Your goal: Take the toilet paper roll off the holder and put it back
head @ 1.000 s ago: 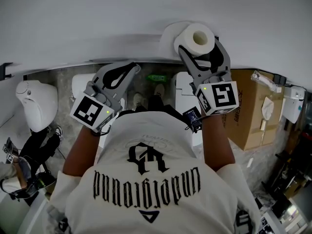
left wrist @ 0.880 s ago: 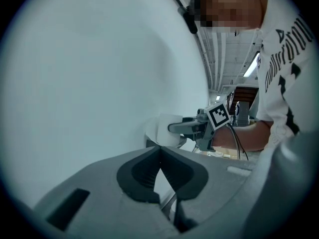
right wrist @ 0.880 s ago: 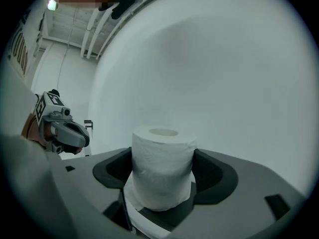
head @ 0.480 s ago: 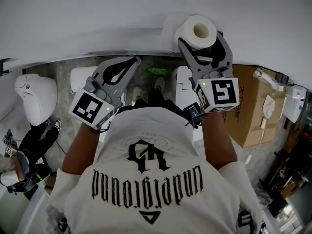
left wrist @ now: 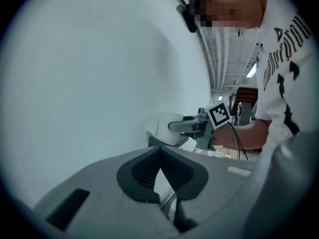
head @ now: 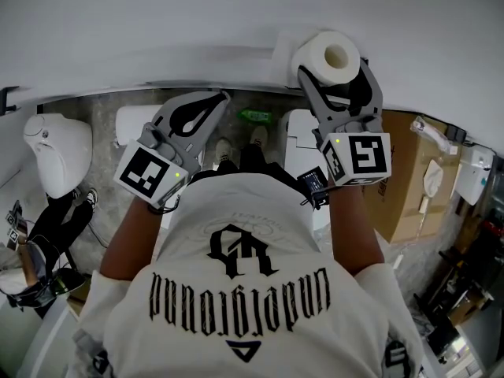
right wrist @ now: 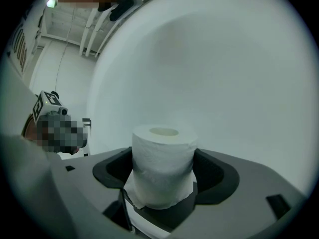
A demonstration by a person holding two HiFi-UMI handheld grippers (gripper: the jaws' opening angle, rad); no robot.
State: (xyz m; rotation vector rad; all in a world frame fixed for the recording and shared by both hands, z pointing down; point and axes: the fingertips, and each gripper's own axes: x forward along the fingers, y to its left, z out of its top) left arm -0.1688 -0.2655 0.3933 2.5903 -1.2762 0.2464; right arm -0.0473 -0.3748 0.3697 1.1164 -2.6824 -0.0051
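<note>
Rightward along the wall point(head: 157, 22) our right claw point(head: 333, 69) has carried the toilet paper roll point(head: 315, 57), pinched by its sides with its core upright, just right of the white fitting point(head: 281, 52) we take for the holder, while our left claw point(head: 218, 98), pressed together and empty, hangs farther off.

The toilet paper roll point(right wrist: 163, 166) was soft white paper, matt and faintly dimpled. The right tongs point(right wrist: 163, 176) and left tongs point(left wrist: 160, 151) looked like matt grey plastic, with darker ribbed pads point(left wrist: 138, 174). The wall point(head: 157, 22) was smooth, matt white. The box point(head: 402, 179) was plain brown cardboard, and the T-shirt point(head: 260, 227) white cloth with black print.
</note>
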